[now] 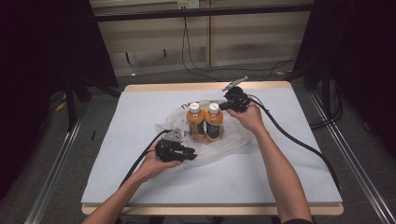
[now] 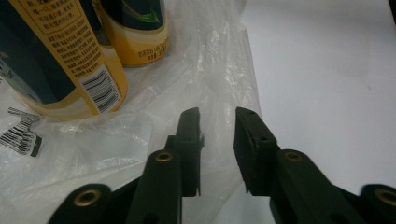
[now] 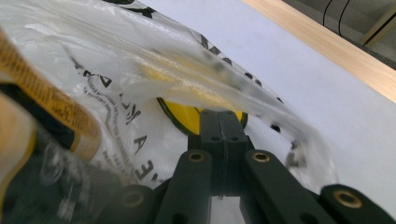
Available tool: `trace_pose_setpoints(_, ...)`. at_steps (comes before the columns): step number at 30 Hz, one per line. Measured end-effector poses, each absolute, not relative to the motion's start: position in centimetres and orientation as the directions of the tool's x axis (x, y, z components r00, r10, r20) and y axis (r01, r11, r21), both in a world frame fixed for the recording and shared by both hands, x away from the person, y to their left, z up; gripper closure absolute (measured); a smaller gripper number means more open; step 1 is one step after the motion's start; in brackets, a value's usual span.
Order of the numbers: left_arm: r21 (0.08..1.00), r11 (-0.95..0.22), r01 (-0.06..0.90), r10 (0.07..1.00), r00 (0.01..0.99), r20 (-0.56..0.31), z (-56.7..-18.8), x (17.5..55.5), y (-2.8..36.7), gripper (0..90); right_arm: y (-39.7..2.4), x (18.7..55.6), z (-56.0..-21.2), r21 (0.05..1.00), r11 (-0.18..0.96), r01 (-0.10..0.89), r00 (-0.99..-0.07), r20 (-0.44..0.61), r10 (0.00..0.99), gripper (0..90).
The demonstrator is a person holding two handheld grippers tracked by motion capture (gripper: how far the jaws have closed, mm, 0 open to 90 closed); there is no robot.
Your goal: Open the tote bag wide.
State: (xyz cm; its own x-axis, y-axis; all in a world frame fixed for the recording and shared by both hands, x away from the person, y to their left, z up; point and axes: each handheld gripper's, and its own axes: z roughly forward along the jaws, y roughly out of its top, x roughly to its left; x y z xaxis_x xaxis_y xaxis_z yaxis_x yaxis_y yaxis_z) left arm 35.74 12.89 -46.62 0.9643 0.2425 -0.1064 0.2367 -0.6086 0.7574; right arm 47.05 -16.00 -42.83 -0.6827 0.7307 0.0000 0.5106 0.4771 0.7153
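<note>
With the right gripper [image 3: 223, 122] pinched, seemingly on the plastic bag [image 1: 233, 140] rim, lift gently (bottles [image 1: 205, 122] upright) while the left gripper [image 2: 218, 128], part open and empty, regrips the near edge.

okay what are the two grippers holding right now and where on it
The right gripper is shut on the clear plastic bag at its upper edge. The left gripper holds nothing; its jaws stand apart over the bag.

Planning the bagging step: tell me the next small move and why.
Probably lift the right gripper a little more, drawing the plastic bag up beside the two bottles. It is shut on the bag's edge, while the left gripper stands open over slack plastic.
</note>
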Motion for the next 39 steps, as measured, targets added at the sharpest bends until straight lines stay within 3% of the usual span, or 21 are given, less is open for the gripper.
trace_pose_setpoints(2,0.765,-0.600,0.233,0.254,0.963,-0.094,-46.5,35.5,12.8,66.1,-16.7,46.4,-42.6,0.726,0.458,0.512,-0.673,0.008,0.740,88.1)
trace_pose_setpoints(3,0.759,-0.610,0.230,0.276,0.959,-0.068,-46.3,35.3,12.8,61.9,-17.4,45.7,-42.4,0.745,0.438,0.504,-0.667,0.013,0.745,78.6)
trace_pose_setpoints(6,0.780,-0.583,0.229,0.294,0.954,-0.061,-45.9,35.1,12.9,59.8,-17.9,45.0,-42.2,0.764,0.418,0.492,-0.671,0.027,0.741,76.2)
trace_pose_setpoints(7,0.788,-0.570,0.232,0.294,0.953,-0.067,-45.9,35.2,13.0,54.4,-18.5,44.2,-42.0,0.776,0.407,0.482,-0.668,0.025,0.743,66.7)
trace_pose_setpoints(8,0.794,-0.559,0.238,0.298,0.952,-0.076,-45.8,35.2,13.0,54.4,-18.5,44.2,-42.0,0.776,0.407,0.482,-0.668,0.025,0.743,66.7)
trace_pose_setpoints(9,0.806,-0.537,0.248,0.309,0.947,-0.086,-45.7,35.2,13.0,50.8,-19.0,43.6,-41.8,0.784,0.396,0.478,-0.666,0.030,0.745,55.5)
trace_pose_setpoints(12,0.825,-0.514,0.237,0.306,0.949,-0.082,-45.2,35.0,13.3,47.6,-19.5,42.9,-41.6,0.787,0.385,0.482,-0.657,0.034,0.753,39.2)
trace_pose_setpoints(14,0.834,-0.498,0.238,0.316,0.945,-0.081,-45.0,34.8,13.3,45.5,-19.6,42.6,-41.5,0.791,0.372,0.486,-0.650,0.043,0.759,34.4)
trace_pose_setpoints(15,0.851,-0.470,0.237,0.324,0.943,-0.083,-44.7,34.7,13.5,39.4,-20.0,41.8,-41.4,0.806,0.356,0.473,-0.641,0.037,0.767,26.9)
trace_pose_setpoints(17,0.855,-0.461,0.237,0.336,0.938,-0.078,-44.6,34.6,13.5,36.9,-20.1,41.5,-41.3,0.811,0.351,0.468,-0.640,0.037,0.767,22.7)
trace_pose_setpoints(18,0.855,-0.463,0.235,0.346,0.936,-0.070,-44.4,34.6,13.6,27.2,-20.4,40.6,-41.3,0.828,0.329,0.454,-0.630,0.038,0.775,15.2)
trace_pose_setpoints(26,0.866,-0.449,0.219,0.405,0.914,-0.021,-43.5,34.0,14.8,13.0,-22.6,37.2,-41.0,0.869,0.261,0.420,-0.623,0.067,0.779,5.7)
trace_pose_setpoints(39,0.880,-0.399,0.256,0.503,0.864,-0.023,-42.7,32.4,18.5,5.5,-26.2,31.1,-40.8,0.904,0.217,0.369,-0.558,0.028,0.829,10.0)
